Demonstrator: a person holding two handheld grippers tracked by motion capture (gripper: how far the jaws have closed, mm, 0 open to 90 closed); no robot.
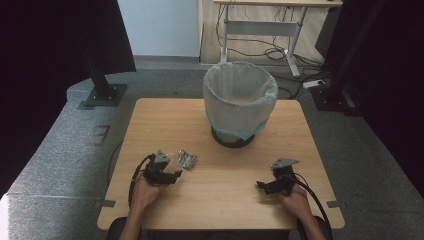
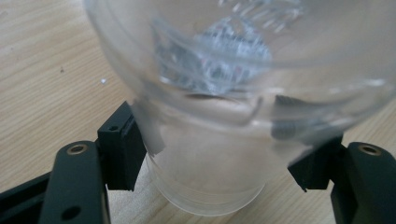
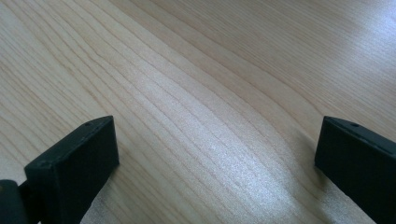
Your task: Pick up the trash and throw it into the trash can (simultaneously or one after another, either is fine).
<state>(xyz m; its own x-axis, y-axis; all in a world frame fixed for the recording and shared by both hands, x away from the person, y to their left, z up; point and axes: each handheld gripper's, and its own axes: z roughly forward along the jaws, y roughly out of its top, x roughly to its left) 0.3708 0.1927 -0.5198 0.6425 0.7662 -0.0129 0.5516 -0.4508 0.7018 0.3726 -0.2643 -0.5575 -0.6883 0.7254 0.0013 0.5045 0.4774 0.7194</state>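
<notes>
The clear plastic cup (image 2: 210, 116) runs off the top of the left gripper view, so its rim is cut off, and whatever's crumpled inside is too blurry to make out. From the high view it's just a tiny shiny blob on the bench (image 1: 225, 190). The desk (image 1: 280, 4) behind the bin (image 1: 240, 97) is cropped too.

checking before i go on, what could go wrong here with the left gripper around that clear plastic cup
1. The clear plastic cup is thin and already looks crumpled; the left gripper has a jaw on each side of it, so a hard squeeze may buckle it and let it slip.
2. The lined bin stands at the table's far side, well beyond the cup, so a weak hold could drop it on the way.
3. The right gripper is open over bare wood, too far to steady anything.
</notes>
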